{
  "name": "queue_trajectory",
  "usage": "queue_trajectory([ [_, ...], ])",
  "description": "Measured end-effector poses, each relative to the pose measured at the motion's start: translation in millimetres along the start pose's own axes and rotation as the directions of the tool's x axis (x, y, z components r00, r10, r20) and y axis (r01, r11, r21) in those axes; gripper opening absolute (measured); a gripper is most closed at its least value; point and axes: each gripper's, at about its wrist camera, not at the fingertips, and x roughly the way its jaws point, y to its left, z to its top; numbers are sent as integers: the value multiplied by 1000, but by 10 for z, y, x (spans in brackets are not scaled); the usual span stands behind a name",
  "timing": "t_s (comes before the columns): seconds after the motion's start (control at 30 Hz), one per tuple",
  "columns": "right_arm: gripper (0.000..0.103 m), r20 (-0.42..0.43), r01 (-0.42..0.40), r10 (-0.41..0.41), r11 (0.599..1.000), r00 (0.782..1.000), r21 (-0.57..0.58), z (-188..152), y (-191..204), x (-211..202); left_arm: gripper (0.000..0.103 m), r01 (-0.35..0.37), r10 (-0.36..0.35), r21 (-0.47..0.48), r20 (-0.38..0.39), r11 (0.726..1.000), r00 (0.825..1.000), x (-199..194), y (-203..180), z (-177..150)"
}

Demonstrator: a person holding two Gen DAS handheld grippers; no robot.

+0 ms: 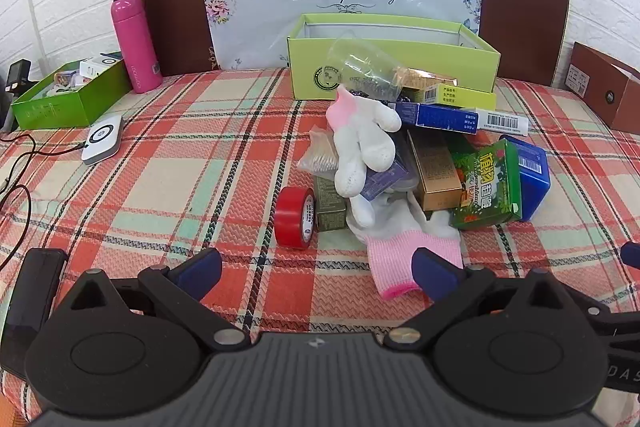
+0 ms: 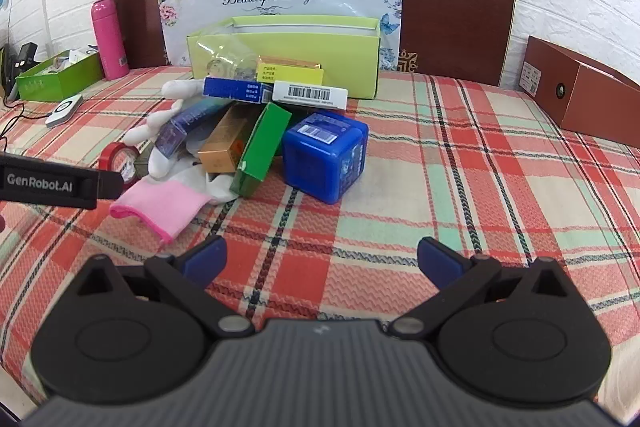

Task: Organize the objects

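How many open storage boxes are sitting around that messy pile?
3: a lime-green cardboard box directly behind the pile, a darker green box at far left beside the pink bottle, and a brown box at far right. Others may be out of view.

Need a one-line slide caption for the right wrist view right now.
Open right gripper hovers over the plaid tablecloth, facing a pile of boxes around a blue cube box before the light green box.

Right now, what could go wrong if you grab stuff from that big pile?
The clear cup lies tilted atop the pile, so pulling a box from beneath might send it rolling. The red tape stands on edge and could roll off. The gloves are tangled among boxes and may drag them along.
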Motion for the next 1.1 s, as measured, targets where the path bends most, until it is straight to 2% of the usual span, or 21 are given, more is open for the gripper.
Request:
queue_trajectory([
  [0.47, 103, -11, -12, 12, 1000, 1000, 7, -37, 12, 15, 103, 25, -25, -22, 11, 999, 1000, 8, 77, -22],
  [0.7, 103, 47, -56, 57, 998, 997, -33, 91, 96, 15, 103, 13, -13, -85, 1, 996, 1000, 112, 288, 25],
  [0.83, 101, 90, -76, 80, 996, 993, -52, 221, 178, 92, 103, 6, -5, -82, 19, 997, 1000, 188, 358, 91],
  [0.87, 99, 91, -82, 87, 995, 992, -57, 258, 201, 129, 103, 11, -10, -80, 19, 997, 1000, 215, 372, 111],
  [0.93, 86, 94, -101, 107, 992, 990, -69, 330, 244, 202, 103, 31, -30, -80, 19, 996, 999, 262, 396, 151],
  [1.0, 78, 102, -112, 120, 991, 988, -79, 391, 282, 287, 102, 58, -56, -84, 33, 995, 998, 285, 429, 181],
  [1.07, 62, 84, -113, 119, 991, 989, -70, 441, 293, 411, 95, 94, -89, -87, 53, 992, 995, 310, 465, 202],
  [1.1, 44, 65, -121, 124, 991, 990, -55, 459, 283, 471, 91, 117, -112, -89, 55, 989, 992, 339, 477, 219],
])
